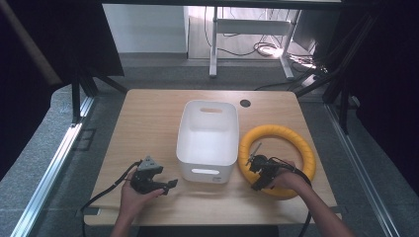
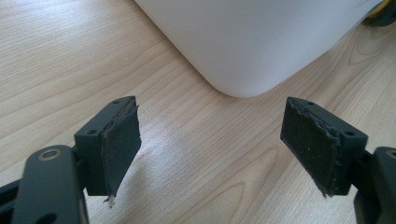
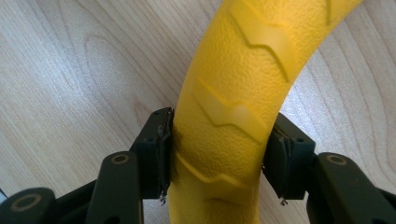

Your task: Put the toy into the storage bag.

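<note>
**Right gripper clamped on the yellow ring, left one idle**

So the right gripper [image 3: 217,154] has its two black pads pressed against either side of the big yellow textured rubber ring with raised zigzag ribs [image 3: 233,93], clenched on the near part of the hoop. From above, that right gripper [image 1: 261,173] sits on the near-left arc of the ring [image 1: 296,140], with the person's hand behind it.

The ring lies flat on the light wooden table [image 1: 148,118], just to the right of the white rectangular plastic bin with cut-out handles [image 1: 207,136], almost touching its side wall.

The left gripper [image 2: 212,144] is released, jaws wide apart with only bare tabletop between them. It points at the bin's rounded near corner [image 2: 243,46]. From above, the left gripper [image 1: 150,178] sits near the bin's near-left corner, held low over the table.
</note>
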The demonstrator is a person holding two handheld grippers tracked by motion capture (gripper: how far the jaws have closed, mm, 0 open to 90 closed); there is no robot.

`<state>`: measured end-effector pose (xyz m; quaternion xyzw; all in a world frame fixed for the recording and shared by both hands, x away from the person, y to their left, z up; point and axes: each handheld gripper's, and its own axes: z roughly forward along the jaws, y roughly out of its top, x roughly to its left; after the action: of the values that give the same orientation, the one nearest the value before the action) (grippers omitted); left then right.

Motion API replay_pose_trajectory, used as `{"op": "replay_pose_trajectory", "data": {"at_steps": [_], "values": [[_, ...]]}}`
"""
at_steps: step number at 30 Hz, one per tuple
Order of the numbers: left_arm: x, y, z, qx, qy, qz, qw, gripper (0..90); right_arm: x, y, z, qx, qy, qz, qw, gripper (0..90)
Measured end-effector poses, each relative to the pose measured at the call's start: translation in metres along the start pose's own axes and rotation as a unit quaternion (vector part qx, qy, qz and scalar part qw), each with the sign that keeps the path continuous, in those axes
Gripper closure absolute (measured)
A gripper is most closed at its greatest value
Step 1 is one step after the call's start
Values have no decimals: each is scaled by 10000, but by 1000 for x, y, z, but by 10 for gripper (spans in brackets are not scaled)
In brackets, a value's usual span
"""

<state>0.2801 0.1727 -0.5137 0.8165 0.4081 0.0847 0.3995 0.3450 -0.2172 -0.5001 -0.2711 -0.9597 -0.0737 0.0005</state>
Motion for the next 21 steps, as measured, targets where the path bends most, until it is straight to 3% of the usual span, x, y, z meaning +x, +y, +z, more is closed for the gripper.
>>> {"op": "replay_pose_trajectory", "data": {"at_steps": [3, 10, 14, 17, 21], "values": [[0, 0, 0, 5, 14, 3, 10000, 201, 0, 1, 0, 53, -10, 1, 10000, 489], [0, 0, 0, 5, 26, 9, 10000, 201, -6, -2, -2, -101, 225, 126, 9996, 498], [0, 0, 1, 17, 25, 8, 10000, 201, -14, -7, -10, -448, 559, 273, 9971, 500], [0, 0, 0, 12, 28, 6, 10000, 201, -17, -8, -14, -564, 594, 308, 9962, 500], [0, 0, 0, 7, 30, 4, 10000, 201, -26, -14, -28, -1018, 876, 466, 9898, 501]]}}
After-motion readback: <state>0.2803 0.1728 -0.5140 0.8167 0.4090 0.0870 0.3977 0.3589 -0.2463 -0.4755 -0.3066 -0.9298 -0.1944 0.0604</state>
